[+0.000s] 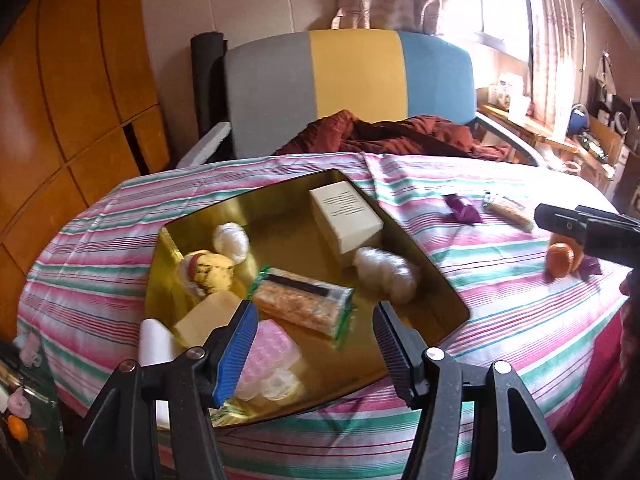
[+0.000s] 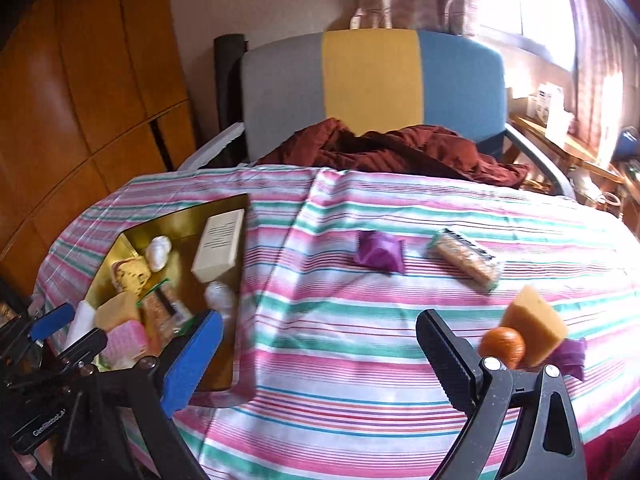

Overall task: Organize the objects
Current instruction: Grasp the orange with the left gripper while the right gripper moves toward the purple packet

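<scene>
A cloth [image 2: 360, 340] striped pink, white, green and teal covers the table. The tray [image 1: 436, 280] is shiny gold; in it lie a cream box [image 1: 346, 216], a pink plastic case [image 1: 268, 344] and a snack bar [image 1: 300, 304] in a green-edged wrapper. On the cloth lie a purple pouch [image 2: 378, 256], an orange fruit [image 2: 502, 346] and an orange-yellow sponge [image 2: 536, 332]. The chair back [image 2: 372, 76] has grey, yellow and blue panels, with a maroon cloth [image 2: 400, 152] on the seat.
</scene>
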Action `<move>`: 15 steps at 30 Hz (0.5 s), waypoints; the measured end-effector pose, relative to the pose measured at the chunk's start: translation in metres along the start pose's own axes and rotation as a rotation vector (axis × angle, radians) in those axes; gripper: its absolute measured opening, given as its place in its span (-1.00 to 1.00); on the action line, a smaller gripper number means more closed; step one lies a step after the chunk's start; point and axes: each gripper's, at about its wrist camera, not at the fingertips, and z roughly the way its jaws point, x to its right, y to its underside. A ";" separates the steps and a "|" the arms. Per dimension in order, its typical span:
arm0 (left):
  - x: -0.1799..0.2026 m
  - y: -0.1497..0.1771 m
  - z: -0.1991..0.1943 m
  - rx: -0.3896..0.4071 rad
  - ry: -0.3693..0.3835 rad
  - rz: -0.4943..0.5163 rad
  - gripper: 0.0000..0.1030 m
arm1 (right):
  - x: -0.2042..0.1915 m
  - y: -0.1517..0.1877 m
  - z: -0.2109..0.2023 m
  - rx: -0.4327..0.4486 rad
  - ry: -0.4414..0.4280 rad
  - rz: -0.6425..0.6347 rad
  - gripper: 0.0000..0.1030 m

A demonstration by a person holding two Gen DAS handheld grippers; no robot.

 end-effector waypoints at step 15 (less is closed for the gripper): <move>0.059 -0.019 0.013 -0.050 0.208 0.082 0.18 | 0.177 -0.007 -0.052 0.068 0.300 0.329 0.94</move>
